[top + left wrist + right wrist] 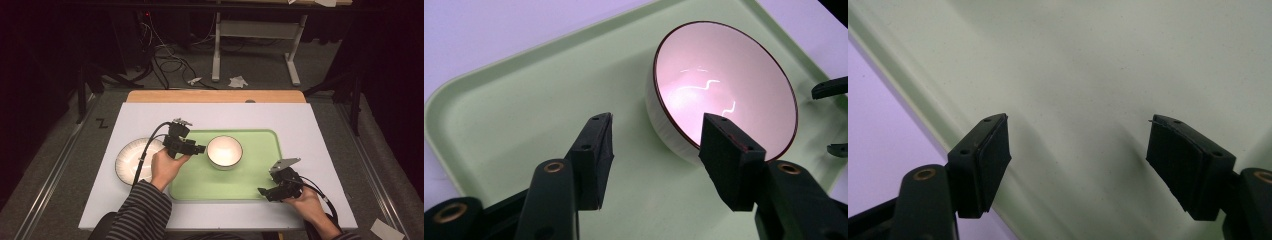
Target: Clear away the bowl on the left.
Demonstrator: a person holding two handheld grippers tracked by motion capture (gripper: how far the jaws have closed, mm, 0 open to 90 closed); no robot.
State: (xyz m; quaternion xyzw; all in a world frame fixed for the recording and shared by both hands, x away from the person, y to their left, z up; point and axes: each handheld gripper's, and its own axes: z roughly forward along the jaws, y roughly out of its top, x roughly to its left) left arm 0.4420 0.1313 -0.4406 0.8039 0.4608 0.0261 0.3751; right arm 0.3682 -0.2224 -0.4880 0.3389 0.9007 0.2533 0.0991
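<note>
Both the left gripper (656, 140) and right gripper (1078, 155) hold jaws spread over the green tray (255, 175), gripping nothing.

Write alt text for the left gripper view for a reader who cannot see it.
The left gripper, its two black jaws open, points at a white bowl with a dark rim that stands empty on a pale green tray. The tips of the other gripper show at the right edge, past the bowl.

A dark room — grey carpet (260, 70), tangled cables (167, 60), paper scraps (238, 81), a white stand (255, 30) behind the table (215, 96).
</note>
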